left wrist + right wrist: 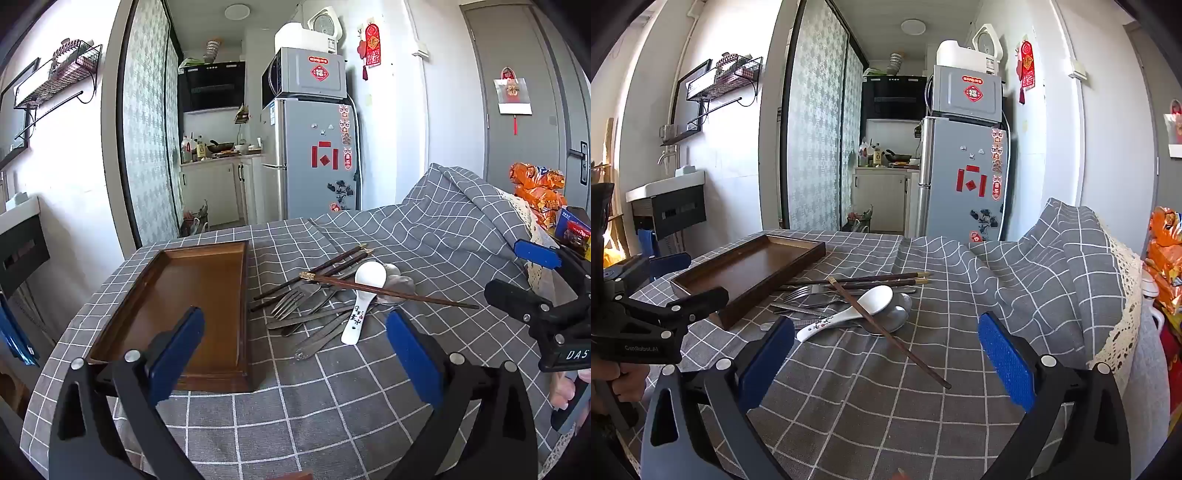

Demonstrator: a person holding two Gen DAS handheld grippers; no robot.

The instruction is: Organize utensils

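left tool (295,345): spread wide, nothing between pads, hovers above worktop near front edge.
right tool (886,347): also spread wide, empty, hovers above worktop.
tray (155,295): brown wooden, nothing in it, sits on checked cloth (332,398), left of the pile; long axis runs front-to-back.
utensil pile (314,306): on cloth just right of tray; forks, metal handles, spoons, chopsticks heaped, overlapping.
white spoon (360,299): ceramic, bowl far, handle toward camera, lies on top of metal pieces.
loose chopstick (890,334): lies across pile over spoon; in right wrist view long axis runs diagonal, gold end far-left, thin tip near-right, pointing between the right tool's pads.
chopstick pair (314,273): at far side of pile, roughly parallel, gold ends to right-far.
key relation: loose chopstick tip sticks out of pile toward right side; lies ahead of right tool, slightly left of center; for left tool it's ahead and to the right.
nearer tool (judgement): right, the free tip looks closest to it.
next move needs (judgement): pads across the chopstick's axis, then carry left to tray.
progress (judgement): not started, tray holds no utensils.
risk: pulling chopstick may drag spoon.
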